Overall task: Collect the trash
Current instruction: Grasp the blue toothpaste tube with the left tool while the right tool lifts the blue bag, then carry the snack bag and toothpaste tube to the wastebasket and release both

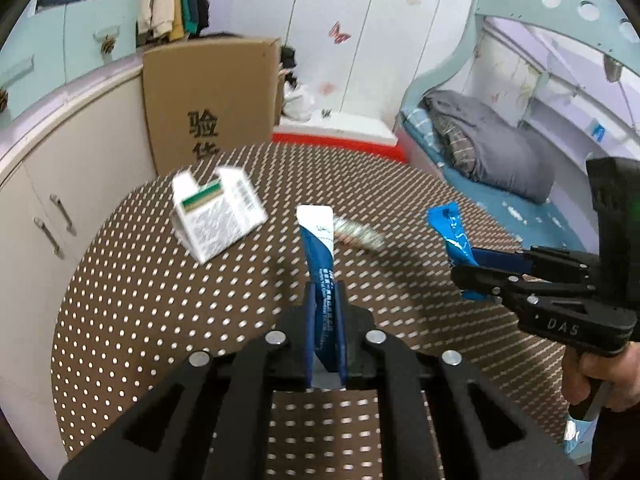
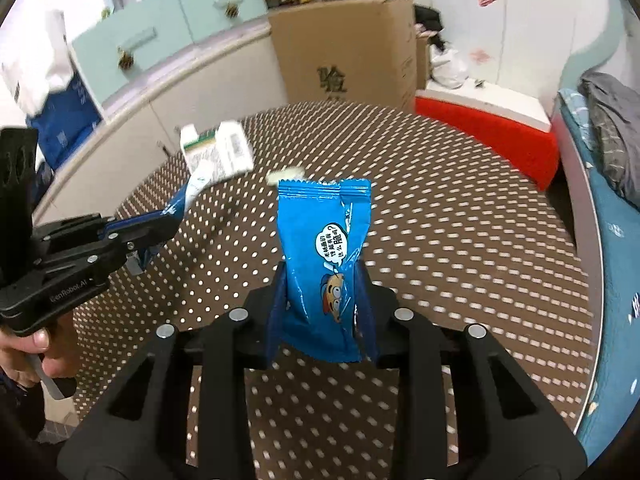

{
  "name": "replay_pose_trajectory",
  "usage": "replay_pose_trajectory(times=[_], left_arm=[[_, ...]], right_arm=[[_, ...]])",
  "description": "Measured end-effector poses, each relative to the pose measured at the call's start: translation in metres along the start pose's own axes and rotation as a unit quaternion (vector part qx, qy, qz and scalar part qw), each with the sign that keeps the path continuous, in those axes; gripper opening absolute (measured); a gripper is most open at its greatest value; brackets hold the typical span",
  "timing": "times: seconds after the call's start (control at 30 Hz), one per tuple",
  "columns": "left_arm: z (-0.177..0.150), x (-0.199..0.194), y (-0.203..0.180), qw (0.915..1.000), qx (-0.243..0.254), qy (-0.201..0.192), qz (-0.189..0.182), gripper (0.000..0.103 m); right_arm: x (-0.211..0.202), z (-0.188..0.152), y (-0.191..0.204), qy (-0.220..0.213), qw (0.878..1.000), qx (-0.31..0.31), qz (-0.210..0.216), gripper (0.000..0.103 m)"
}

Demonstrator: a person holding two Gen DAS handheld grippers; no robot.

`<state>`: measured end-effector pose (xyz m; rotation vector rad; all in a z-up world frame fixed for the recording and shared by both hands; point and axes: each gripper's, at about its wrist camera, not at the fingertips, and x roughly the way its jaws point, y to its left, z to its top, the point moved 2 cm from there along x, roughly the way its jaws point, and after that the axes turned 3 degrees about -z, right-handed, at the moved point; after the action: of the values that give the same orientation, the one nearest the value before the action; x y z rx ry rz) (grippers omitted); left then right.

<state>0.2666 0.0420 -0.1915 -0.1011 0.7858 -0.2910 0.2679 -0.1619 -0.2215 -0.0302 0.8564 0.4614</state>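
While left tongs [image 1: 323,300] pinch flat tube [image 1: 318,236], right tongs [image 2: 322,280] clamp glossy crinkled wrapper [image 2: 324,248].

You face a round worktop [image 1: 168,304] with a brown, white-dotted cover. Behind it stands a tall cardboard box [image 1: 212,100] against cream cabinets [image 1: 80,168]. To your right a bed [image 1: 516,200] carries a grey folded quilt [image 1: 484,144]. Butterfly stickers [image 1: 339,33] dot the white wall.
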Motion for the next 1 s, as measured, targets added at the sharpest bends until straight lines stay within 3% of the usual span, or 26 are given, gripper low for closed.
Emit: replay_pose_trajectory(times=[0.23,0.53,1.0], left_arm=[[0.020,-0.022,-0.041,0.9987,0.026,-0.031,-0.032,0.009],[0.045,-0.022,-0.105,0.9931,0.071,-0.047,-0.080,0.009],[0.055,0.030,-0.243,0.9716,0.157,-0.014,-0.176,0.009]], right_arm=[[-0.071,0.006,-0.052,-0.065,0.996,0.052,-0.026,0.032],[-0.157,-0.010,-0.138,-0.128,0.980,0.121,-0.093,0.032],[-0.201,-0.097,-0.260,-0.133,0.942,0.268,-0.154,0.032]])
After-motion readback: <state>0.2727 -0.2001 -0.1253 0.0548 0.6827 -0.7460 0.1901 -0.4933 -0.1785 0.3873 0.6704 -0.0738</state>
